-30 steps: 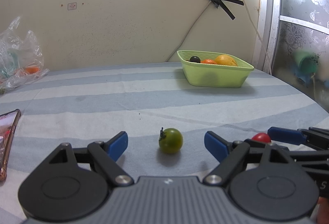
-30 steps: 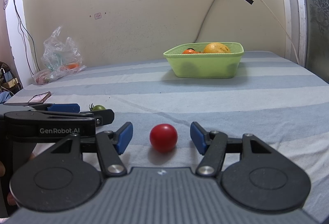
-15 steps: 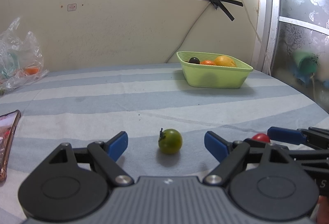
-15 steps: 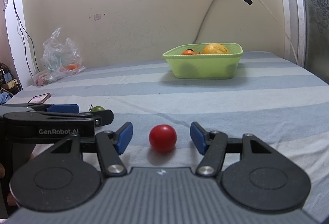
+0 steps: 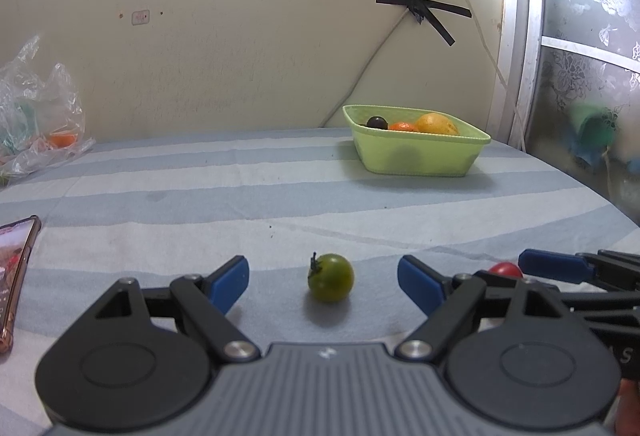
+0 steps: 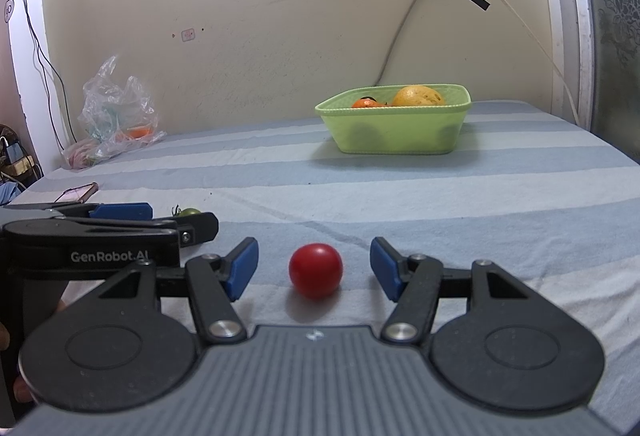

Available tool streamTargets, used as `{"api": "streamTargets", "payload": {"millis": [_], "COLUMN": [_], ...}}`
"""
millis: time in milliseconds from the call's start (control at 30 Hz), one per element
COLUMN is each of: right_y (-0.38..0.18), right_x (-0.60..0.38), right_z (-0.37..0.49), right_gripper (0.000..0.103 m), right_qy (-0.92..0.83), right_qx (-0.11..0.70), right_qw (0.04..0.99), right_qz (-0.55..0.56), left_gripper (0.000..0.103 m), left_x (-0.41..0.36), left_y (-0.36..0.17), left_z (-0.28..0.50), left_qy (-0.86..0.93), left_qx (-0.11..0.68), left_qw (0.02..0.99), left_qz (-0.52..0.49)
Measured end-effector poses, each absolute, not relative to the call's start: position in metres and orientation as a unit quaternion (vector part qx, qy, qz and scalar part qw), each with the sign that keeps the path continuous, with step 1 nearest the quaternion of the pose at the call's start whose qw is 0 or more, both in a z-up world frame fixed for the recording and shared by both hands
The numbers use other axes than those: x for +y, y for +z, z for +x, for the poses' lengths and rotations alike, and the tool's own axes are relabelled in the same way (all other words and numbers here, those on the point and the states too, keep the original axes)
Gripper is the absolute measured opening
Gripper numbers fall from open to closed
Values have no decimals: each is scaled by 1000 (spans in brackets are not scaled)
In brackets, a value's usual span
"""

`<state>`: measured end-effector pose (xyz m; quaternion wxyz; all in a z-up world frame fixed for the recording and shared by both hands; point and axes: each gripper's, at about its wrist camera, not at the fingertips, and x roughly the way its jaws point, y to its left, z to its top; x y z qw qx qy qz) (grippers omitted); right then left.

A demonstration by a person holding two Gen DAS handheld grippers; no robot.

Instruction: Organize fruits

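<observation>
My left gripper (image 5: pixel 322 282) and right gripper (image 6: pixel 314 268) gape around the green tomato (image 5: pixel 331 277) and red tomato (image 6: pixel 316 270); I should close gently, centred

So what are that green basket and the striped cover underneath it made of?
The green basket looks like thin moulded plastic with a matte finish: the fruit inside shows as dark shadows through its wall. The striped cover looks like woven cotton-type fabric, dull and softly creased; the exact fibre can't be told.
</observation>
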<state>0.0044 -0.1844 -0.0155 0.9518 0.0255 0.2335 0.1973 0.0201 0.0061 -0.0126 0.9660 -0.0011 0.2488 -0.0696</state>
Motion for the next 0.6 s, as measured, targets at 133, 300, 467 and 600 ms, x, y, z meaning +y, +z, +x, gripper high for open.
{"api": "streamTargets", "payload": {"millis": [133,300,467,600], "right_y": [-16,-16,-15,-15], "right_x": [-185,-185,-184,-184], "right_z": [5,4,4,4], "right_gripper": [64,64,64,64], "right_qy": [198,197,197,197], "right_qx": [233,233,232,232], "right_qw": [952,952,952,952], "right_qz": [25,26,26,26], "left_gripper": [85,85,85,86], "left_x": [6,5,6,6], "left_y": [-13,-13,-12,-12], "left_z": [19,19,19,19], "left_qy": [-69,-69,-69,-69], "left_qx": [248,248,247,247], "left_qw": [966,966,966,966], "left_qz": [-1,-1,-1,-1]}}
